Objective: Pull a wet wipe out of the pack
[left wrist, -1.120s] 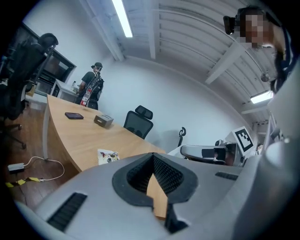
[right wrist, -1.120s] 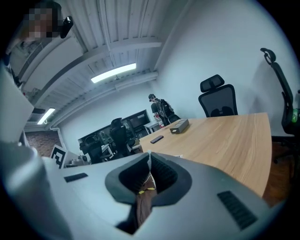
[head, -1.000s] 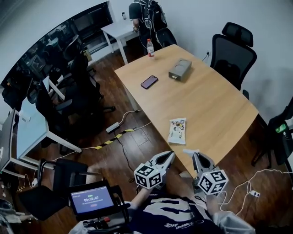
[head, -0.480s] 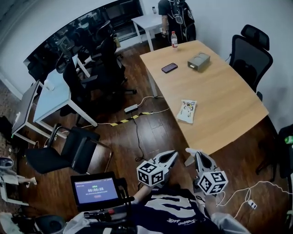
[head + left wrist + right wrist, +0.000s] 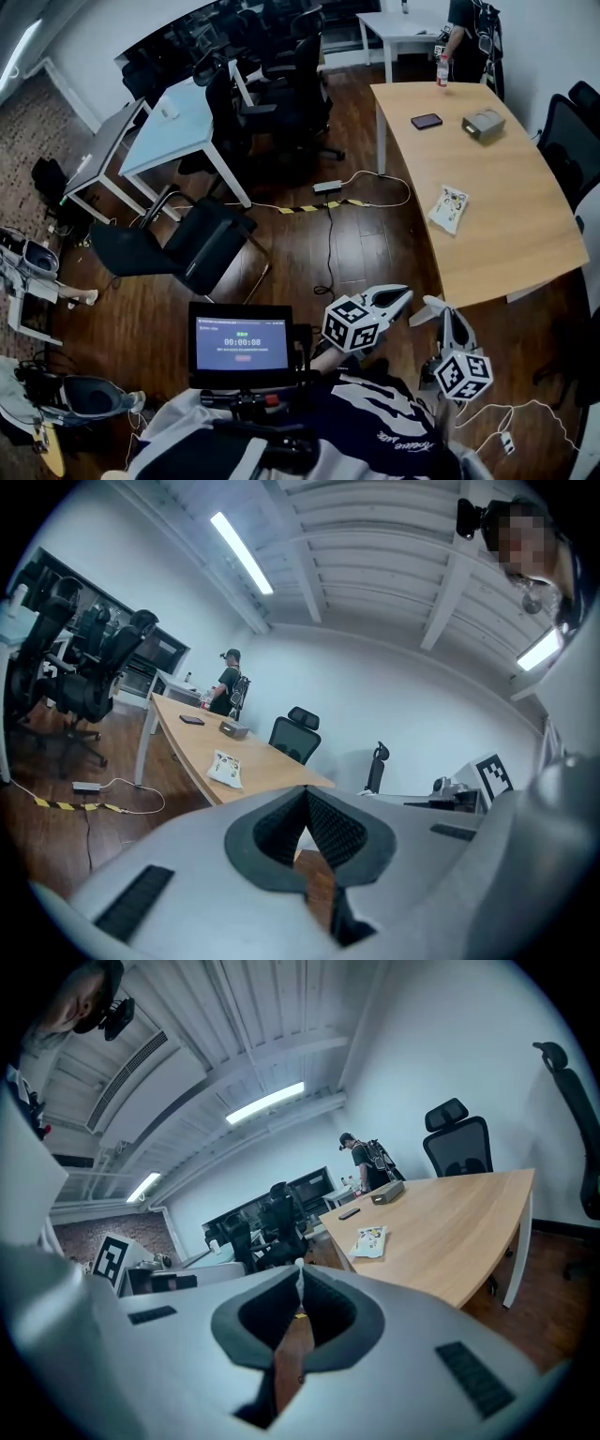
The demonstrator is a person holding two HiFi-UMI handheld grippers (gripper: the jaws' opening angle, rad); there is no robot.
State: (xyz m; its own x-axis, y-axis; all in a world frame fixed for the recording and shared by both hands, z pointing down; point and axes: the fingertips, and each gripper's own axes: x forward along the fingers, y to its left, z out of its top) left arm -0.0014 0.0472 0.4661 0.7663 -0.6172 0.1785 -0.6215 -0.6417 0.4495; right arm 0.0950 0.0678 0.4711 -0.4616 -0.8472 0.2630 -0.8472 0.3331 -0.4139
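The wet wipe pack (image 5: 448, 208), white with a colourful print, lies flat on the wooden table (image 5: 506, 253) near its long left edge. It also shows small and distant in the left gripper view as the pack (image 5: 225, 768) and in the right gripper view as the pack (image 5: 369, 1240). My left gripper (image 5: 405, 293) and right gripper (image 5: 441, 305) hover side by side off the table's near corner, well short of the pack. Both are shut with nothing between the jaws, as the left gripper (image 5: 306, 789) and right gripper (image 5: 300, 1265) show in their own views.
A phone (image 5: 427, 121), a grey box (image 5: 483, 124) and a bottle (image 5: 442, 70) sit at the table's far end, where a person (image 5: 469, 33) stands. Cables (image 5: 328, 202) run over the floor. A black chair (image 5: 192, 246) and a timer screen (image 5: 241, 339) are at my left.
The head view has swung left, so the table and pack now sit further right and farther off. Both grippers shifted right with it, still shut and empty.
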